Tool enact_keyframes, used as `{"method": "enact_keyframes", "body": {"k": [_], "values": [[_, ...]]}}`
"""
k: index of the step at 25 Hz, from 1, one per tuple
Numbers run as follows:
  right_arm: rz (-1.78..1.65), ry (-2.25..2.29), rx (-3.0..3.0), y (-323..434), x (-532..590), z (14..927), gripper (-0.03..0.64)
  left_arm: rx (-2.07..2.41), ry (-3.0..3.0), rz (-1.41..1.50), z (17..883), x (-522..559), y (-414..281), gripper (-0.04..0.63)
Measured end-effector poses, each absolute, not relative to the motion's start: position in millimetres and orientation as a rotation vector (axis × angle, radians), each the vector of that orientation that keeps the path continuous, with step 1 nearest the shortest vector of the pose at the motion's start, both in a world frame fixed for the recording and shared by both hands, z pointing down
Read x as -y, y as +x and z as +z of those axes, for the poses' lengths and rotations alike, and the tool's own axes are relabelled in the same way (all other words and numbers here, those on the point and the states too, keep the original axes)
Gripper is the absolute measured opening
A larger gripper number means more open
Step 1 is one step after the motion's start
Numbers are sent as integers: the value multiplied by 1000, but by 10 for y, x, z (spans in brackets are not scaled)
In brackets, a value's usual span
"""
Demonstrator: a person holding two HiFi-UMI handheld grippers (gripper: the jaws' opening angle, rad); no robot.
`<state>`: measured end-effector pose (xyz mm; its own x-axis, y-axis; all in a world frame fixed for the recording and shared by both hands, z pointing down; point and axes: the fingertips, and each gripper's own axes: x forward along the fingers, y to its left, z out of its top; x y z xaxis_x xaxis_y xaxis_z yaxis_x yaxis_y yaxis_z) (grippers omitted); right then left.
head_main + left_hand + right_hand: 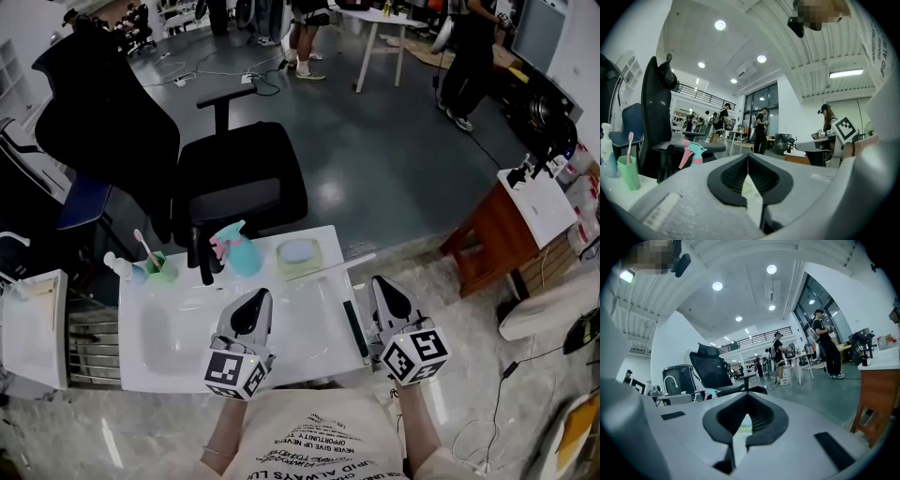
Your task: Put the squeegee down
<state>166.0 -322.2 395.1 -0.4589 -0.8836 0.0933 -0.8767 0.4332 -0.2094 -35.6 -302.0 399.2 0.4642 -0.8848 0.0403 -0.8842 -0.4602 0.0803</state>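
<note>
Black, bar-shaped squeegee (354, 328) lies flat on the white sink counter (300, 333), on its right edge. Long axis runs near-to-far, parallel to that edge, far end angled slightly left toward the basin. No handle can be made out.

Right gripper (382, 282) is just beside the squeegee on its right and apart from it, jaws closed together with nothing between them. Left gripper (255, 296) is over the counter's middle, jaws likewise closed and empty.

Teal spray bottle with pink trigger (239, 251) stands at the back of the counter.
</note>
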Motion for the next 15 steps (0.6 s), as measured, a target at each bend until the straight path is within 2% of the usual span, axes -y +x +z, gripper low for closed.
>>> {"method": "enact_keyframes", "body": {"k": [15], "values": [[-362,-1657,-2620,1724,3203,3998,3,1600,2594,2,3995,3044,-406,23]]}}
